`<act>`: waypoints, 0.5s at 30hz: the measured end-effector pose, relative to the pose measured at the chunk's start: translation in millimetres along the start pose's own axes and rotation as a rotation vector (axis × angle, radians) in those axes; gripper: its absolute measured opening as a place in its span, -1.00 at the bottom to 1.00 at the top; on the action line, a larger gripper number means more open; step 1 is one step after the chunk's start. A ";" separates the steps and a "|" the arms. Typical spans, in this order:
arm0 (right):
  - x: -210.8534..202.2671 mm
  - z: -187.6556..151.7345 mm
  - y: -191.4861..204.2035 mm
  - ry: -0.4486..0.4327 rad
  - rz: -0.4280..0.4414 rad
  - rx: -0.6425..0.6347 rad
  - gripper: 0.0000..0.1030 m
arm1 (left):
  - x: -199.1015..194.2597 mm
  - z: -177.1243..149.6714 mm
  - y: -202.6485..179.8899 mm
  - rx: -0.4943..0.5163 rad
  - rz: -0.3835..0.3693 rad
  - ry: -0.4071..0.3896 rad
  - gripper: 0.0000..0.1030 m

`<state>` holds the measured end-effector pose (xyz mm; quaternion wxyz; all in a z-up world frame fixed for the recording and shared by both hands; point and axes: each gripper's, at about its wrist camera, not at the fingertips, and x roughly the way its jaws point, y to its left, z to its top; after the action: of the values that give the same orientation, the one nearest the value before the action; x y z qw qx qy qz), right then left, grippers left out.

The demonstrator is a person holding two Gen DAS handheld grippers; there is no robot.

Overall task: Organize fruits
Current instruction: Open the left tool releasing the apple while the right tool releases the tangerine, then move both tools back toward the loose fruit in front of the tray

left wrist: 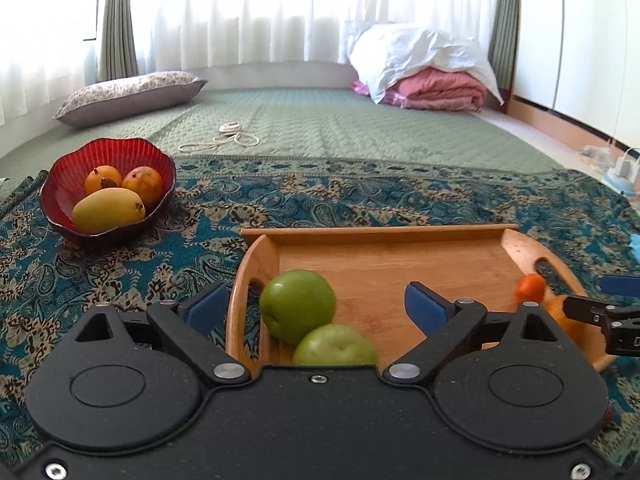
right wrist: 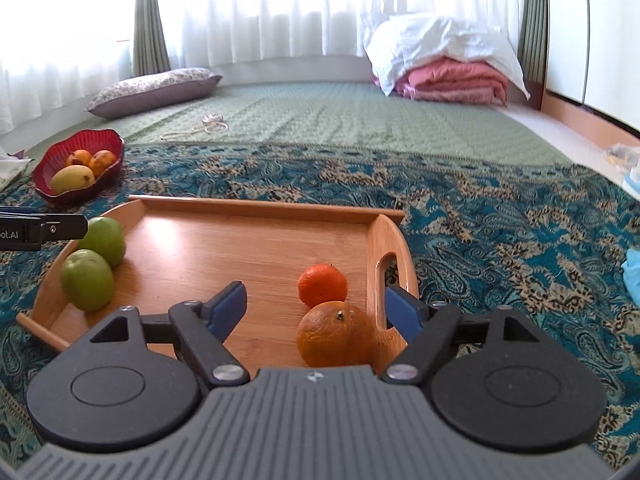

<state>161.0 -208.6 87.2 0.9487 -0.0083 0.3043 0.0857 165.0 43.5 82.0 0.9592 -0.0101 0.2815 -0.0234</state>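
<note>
Where left gripper (right wrist: 24,228) shows | "ot.AI" legible | jaws spread

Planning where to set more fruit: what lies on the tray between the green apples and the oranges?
Nothing: in the right wrist view, bare tray wood separates the apples from the oranges.

Near green apple (left wrist: 335,345) half hidden behind the left claw body. Orange (left wrist: 530,287) blurred at the tray's right handle, second one masked by the right claw (left wrist: 612,312). Tray's (right wrist: 256,206) near edge hidden.
</note>
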 end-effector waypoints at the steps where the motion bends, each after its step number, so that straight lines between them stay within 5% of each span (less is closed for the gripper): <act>1: -3.5 -1.1 1.5 -0.008 0.001 -0.005 0.69 | -5.9 -2.3 -0.5 -0.002 -0.008 -0.008 0.86; 15: -43.9 -31.4 30.0 -0.106 -0.008 -0.117 0.83 | -66.5 -41.4 -15.5 0.004 -0.110 -0.079 0.95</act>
<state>102.8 -188.1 88.1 0.9617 -0.0605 0.2480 0.0997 86.2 31.1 83.5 0.9669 -0.0245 0.2423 -0.0765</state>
